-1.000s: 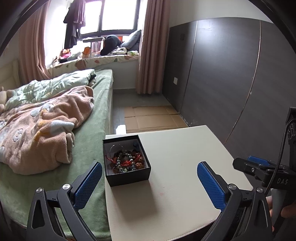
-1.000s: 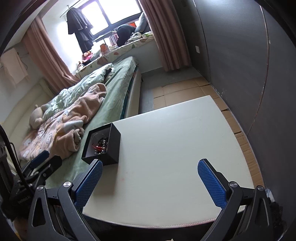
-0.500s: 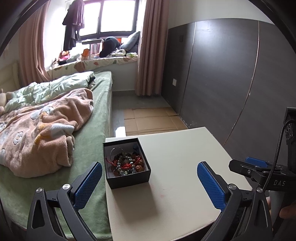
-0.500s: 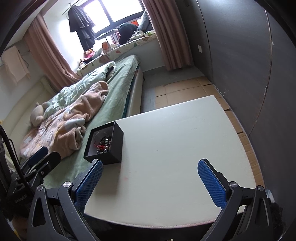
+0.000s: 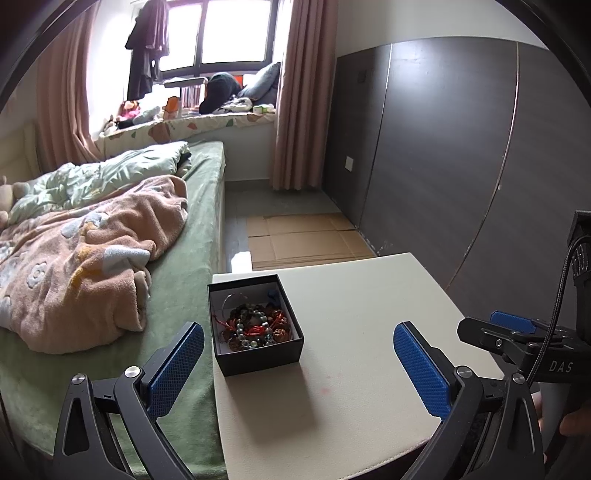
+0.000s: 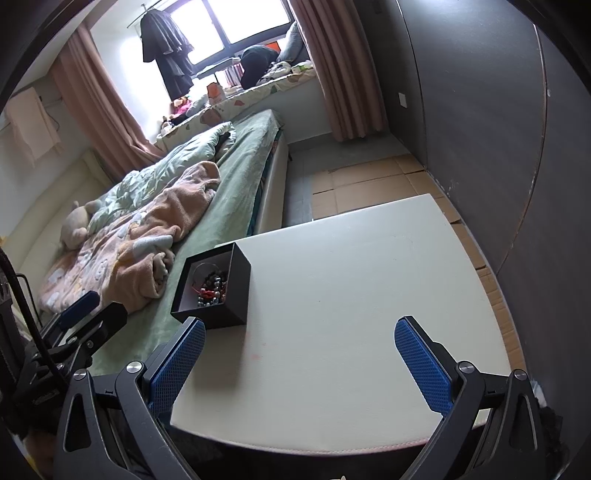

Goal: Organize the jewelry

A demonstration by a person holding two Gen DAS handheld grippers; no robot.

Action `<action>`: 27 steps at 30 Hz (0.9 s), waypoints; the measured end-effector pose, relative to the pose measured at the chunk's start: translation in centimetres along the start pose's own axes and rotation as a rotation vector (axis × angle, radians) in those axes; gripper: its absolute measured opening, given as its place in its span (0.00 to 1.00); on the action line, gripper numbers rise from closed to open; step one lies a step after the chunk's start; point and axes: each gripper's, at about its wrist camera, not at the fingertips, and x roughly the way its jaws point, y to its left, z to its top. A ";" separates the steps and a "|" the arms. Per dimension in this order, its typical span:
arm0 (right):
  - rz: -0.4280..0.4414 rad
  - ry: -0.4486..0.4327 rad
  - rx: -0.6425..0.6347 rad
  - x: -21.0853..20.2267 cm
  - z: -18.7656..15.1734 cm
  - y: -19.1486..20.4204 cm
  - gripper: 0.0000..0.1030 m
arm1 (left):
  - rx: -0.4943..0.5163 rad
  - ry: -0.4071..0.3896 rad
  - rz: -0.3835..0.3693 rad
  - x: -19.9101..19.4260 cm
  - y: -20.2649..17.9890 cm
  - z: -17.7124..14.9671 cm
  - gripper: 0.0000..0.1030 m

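Nearest the lens, the left gripper (image 5: 297, 363) was held spread wide with nothing between its blue pads, poised low over the near end of a white table (image 5: 369, 332); the right gripper (image 6: 299, 360) was likewise spread and empty, held beside it over the same end. Between them and the far edge, a black box (image 5: 258, 356) stood open near the table's left edge, close to the bed, with a tangle of jewelry (image 5: 255, 325) piled inside: beaded bracelets, red cord and what appeared to be a thin silver bangle. No piece could be seen on the bare tabletop, a scene that would fit either a heap waiting to be sorted out or pieces gathered into the box. Beyond the table lay a green bed (image 5: 192, 236) with a peach blanket (image 5: 92, 251), flattened cardboard (image 5: 303, 236) on the floor, and a window (image 5: 221, 33) with pink curtains. The risks appeared to lie in the tangle and the box's place: a pinch on one strand could drag up several knotted together, and a wide pad catching the box wall might tip it off the table's edge onto the bedding, scattering the beads.
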 end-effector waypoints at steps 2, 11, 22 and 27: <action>-0.001 0.003 -0.001 0.0 0.0 0.1 1.00 | -0.001 0.000 0.000 0.0 0.0 0.0 0.99; -0.003 0.003 -0.002 -0.1 -0.1 0.1 1.00 | -0.016 -0.015 0.006 -0.4 0.3 0.0 0.99; -0.013 -0.006 0.008 -0.6 0.1 -0.2 1.00 | -0.006 -0.005 -0.001 -0.1 -0.2 -0.1 1.00; -0.012 -0.006 0.004 -0.6 0.2 -0.2 1.00 | -0.005 -0.004 -0.005 -0.1 -0.3 -0.1 0.99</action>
